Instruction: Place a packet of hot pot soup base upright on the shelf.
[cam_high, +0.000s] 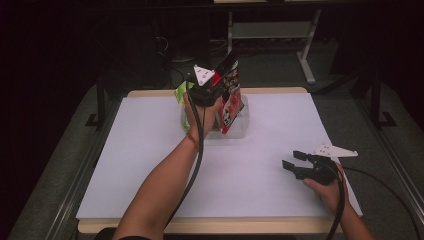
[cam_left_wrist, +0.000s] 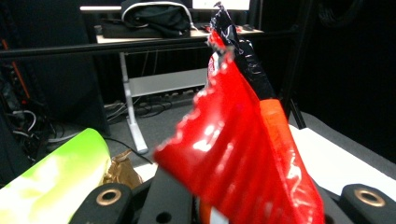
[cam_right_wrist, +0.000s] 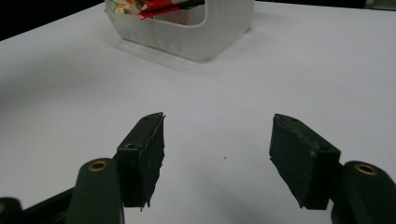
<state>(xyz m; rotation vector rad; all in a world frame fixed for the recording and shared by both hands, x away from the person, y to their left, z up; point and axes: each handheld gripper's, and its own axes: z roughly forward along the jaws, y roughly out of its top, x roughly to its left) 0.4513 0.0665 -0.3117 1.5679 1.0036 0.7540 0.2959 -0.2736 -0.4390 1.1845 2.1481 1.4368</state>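
My left gripper (cam_high: 212, 85) is raised over a translucent white bin (cam_high: 241, 129) at the back of the table and is shut on a red and black snack packet (cam_high: 231, 102). The packet hangs with its lower end down in the bin. In the left gripper view the red packet (cam_left_wrist: 243, 154) rises from between the jaws. A green packet (cam_left_wrist: 51, 182) and a gold wrapper (cam_left_wrist: 119, 170) lie below it. My right gripper (cam_high: 292, 159) rests low at the table's right front, open, with bare white table between its jaws (cam_right_wrist: 217, 144).
The white table top (cam_high: 150, 165) spreads between the two hands. In the right gripper view the bin (cam_right_wrist: 205, 37) stands ahead with red packaging (cam_right_wrist: 159, 7) inside. A desk frame (cam_high: 272, 30) and dark floor lie beyond the far edge.
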